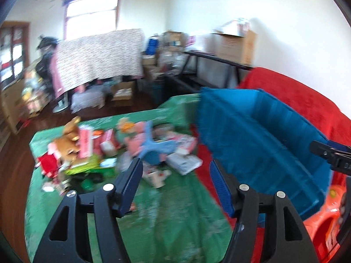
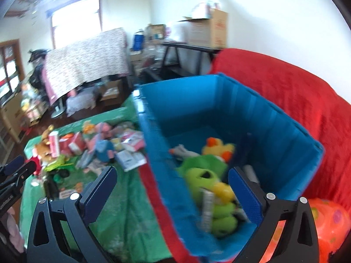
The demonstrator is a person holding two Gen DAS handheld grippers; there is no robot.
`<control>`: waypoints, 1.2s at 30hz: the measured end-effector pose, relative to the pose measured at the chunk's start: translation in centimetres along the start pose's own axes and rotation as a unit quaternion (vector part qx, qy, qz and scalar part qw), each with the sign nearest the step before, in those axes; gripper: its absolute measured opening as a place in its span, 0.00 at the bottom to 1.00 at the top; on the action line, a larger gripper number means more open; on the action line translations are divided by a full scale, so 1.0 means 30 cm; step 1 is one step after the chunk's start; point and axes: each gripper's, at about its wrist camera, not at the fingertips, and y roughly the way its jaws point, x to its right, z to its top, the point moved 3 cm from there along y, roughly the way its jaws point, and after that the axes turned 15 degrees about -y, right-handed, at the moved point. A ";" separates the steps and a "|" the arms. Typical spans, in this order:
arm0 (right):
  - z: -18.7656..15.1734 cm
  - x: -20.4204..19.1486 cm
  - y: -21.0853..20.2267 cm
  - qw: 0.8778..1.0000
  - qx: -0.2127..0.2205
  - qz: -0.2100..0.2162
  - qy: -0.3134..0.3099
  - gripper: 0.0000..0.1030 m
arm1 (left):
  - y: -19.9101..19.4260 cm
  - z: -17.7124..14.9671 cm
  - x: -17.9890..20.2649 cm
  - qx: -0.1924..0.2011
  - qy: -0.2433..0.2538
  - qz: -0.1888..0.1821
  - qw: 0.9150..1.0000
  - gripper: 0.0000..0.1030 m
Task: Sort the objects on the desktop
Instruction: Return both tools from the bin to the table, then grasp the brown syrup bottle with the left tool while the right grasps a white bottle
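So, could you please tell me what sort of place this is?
Probably a lived-in room at home used for storage: cardboard boxes stacked by the wall, a patterned cloth draped below the window, toys on a green cloth.

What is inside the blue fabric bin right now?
In the blue fabric bin: a yellow plush duck, a green plush toy and a grey toy. Anything beneath them is covered.

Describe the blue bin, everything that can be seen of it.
The blue bin is a rectangular, open-topped box with straight, faintly ribbed walls that look like fabric or thin plastic. It stands upright on a red cloth, its left wall next to the green cloth. Inside lie soft toys: a yellow duck, a green plush and a grey piece, blurred. The right gripper hangs over its near corner, jaws wide, gripping nothing.
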 end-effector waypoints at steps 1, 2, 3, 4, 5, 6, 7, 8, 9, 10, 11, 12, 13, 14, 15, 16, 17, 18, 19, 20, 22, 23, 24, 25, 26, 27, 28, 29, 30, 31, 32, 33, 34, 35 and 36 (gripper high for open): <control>0.008 -0.026 0.007 1.000 -0.001 0.003 -0.004 1.00 | 0.002 0.005 -0.040 -0.001 -0.006 0.007 1.000 0.61; 0.028 -0.076 0.025 1.000 -0.002 0.008 -0.012 1.00 | 0.005 0.008 -0.087 -0.003 -0.014 0.017 1.000 0.61; 0.040 -0.114 0.040 1.000 -0.005 0.010 -0.017 1.00 | 0.010 0.010 -0.148 -0.005 -0.023 0.029 0.999 0.61; 0.042 -0.139 0.049 1.000 -0.013 -0.002 -0.009 1.00 | 0.015 0.011 -0.179 -0.007 -0.028 0.035 0.999 0.61; 0.053 -0.174 0.067 1.000 -0.016 0.002 -0.014 1.00 | 0.022 0.010 -0.236 -0.010 -0.036 0.046 0.998 0.61; 0.065 -0.221 0.093 1.000 -0.021 0.011 -0.021 1.00 | 0.030 0.006 -0.281 -0.014 -0.043 0.056 0.997 0.61; 0.067 -0.249 0.109 0.999 -0.024 0.014 -0.023 1.00 | 0.036 0.004 -0.313 -0.018 -0.049 0.062 0.997 0.61; 0.072 -0.280 0.131 0.999 -0.030 0.016 -0.024 1.00 | 0.046 -0.003 -0.349 -0.023 -0.055 0.071 0.996 0.61; 0.073 -0.314 0.156 0.999 -0.038 0.015 -0.023 1.00 | 0.058 -0.009 -0.394 -0.028 -0.063 0.080 0.994 0.61; 0.073 -0.343 0.178 0.999 -0.044 0.019 -0.026 1.00 | 0.073 -0.015 -0.431 -0.034 -0.068 0.088 0.993 0.61; 0.070 -0.370 0.206 0.998 -0.054 0.020 -0.027 1.00 | 0.088 -0.024 -0.477 -0.040 -0.075 0.098 0.992 0.61; 0.068 -0.399 0.236 0.997 -0.064 0.023 -0.029 1.00 | 0.103 -0.032 -0.518 -0.046 -0.081 0.107 0.990 0.61; 0.059 -0.436 0.278 0.996 -0.076 0.030 -0.035 1.00 | 0.117 -0.040 -0.548 -0.051 -0.084 0.112 0.989 0.61; 0.048 -0.464 0.312 0.995 -0.088 0.032 -0.038 1.00 | 0.130 -0.049 -0.585 -0.057 -0.090 0.120 0.987 0.61; 0.037 -0.485 0.341 0.994 -0.097 0.035 -0.040 1.00 | 0.149 -0.061 -0.623 -0.064 -0.096 0.129 0.985 0.61; 0.022 -0.514 0.381 0.992 -0.110 0.041 -0.041 1.00 | 0.170 -0.075 -0.661 -0.072 -0.101 0.138 0.983 0.61; 0.006 -0.536 0.418 0.991 -0.123 0.043 -0.040 1.00 | 0.184 -0.085 -0.685 -0.079 -0.104 0.145 0.981 0.61; -0.007 -0.551 0.448 0.989 -0.134 0.047 -0.040 1.00 | 0.208 -0.100 -0.723 -0.089 -0.110 0.155 0.978 0.61; -0.024 -0.568 0.483 0.987 -0.145 0.050 -0.038 1.00 | 0.233 -0.117 -0.761 -0.100 -0.116 0.163 0.975 0.61; -0.043 -0.589 0.528 0.985 -0.161 0.053 -0.036 1.00 | 0.244 -0.129 -0.784 -0.108 -0.120 0.169 0.972 0.61; -0.071 -0.610 0.592 0.981 -0.182 0.056 -0.032 1.00 | 0.292 -0.161 -0.843 -0.129 -0.131 0.182 0.966 0.61; -0.088 -0.624 0.638 0.978 -0.197 0.057 -0.029 1.00 | 0.313 -0.176 -0.867 -0.139 -0.135 0.187 0.963 0.61; -0.099 -0.633 0.672 0.976 -0.208 0.058 -0.026 1.00 | 0.339 -0.192 -0.896 -0.149 -0.138 0.193 0.960 0.61; -0.110 -0.642 0.707 0.974 -0.218 0.058 -0.024 1.00 | 0.366 -0.208 -0.924 -0.159 -0.142 0.199 0.957 0.61; -0.120 -0.651 0.744 0.972 -0.229 0.057 -0.019 1.00 | 0.389 -0.220 -0.951 -0.167 -0.146 0.203 0.954 0.61; -0.133 -0.661 0.787 0.969 -0.241 0.057 -0.016 1.00 | 0.407 -0.228 -0.977 -0.173 -0.151 0.206 0.951 0.61; -0.141 -0.665 0.819 0.967 -0.249 0.057 -0.015 1.00 | 0.426 -0.239 -1.006 -0.180 -0.158 0.209 0.948 0.61; -0.151 -0.673 0.855 0.964 -0.261 0.056 -0.011 1.00 | 0.447 -0.253 -1.041 -0.188 -0.166 0.212 0.945 0.61; -0.163 -0.683 0.895 0.960 -0.273 0.056 -0.008 1.00 | 0.465 -0.268 -1.081 -0.196 -0.173 0.220 0.940 0.61; -0.172 -0.691 0.921 0.958 -0.280 0.056 -0.008 1.00 | 0.482 -0.284 -1.122 -0.205 -0.178 0.231 0.935 0.61; -0.186 -0.701 0.960 0.955 -0.290 0.057 -0.009 1.00 | 0.492 -0.292 -1.148 -0.209 -0.180 0.238 0.931 0.61; -0.195 -0.705 0.983 0.953 -0.297 0.059 -0.008 1.00 | 0.506 -0.304 -1.185 -0.214 -0.184 0.248 0.927 0.61; -0.212 -0.712 1.014 0.950 -0.306 0.061 -0.008 1.00 | 0.520 -0.312 -1.217 -0.218 -0.188 0.255 0.923 0.61; -0.224 -0.718 1.033 0.948 -0.313 0.059 -0.005 1.00 | 0.534 -0.318 -1.251 -0.222 -0.195 0.259 0.919 0.61; -0.242 -0.724 1.062 0.945 -0.323 0.059 -0.005 1.00 | 0.543 -0.318 -1.271 -0.224 -0.200 0.261 0.918 0.61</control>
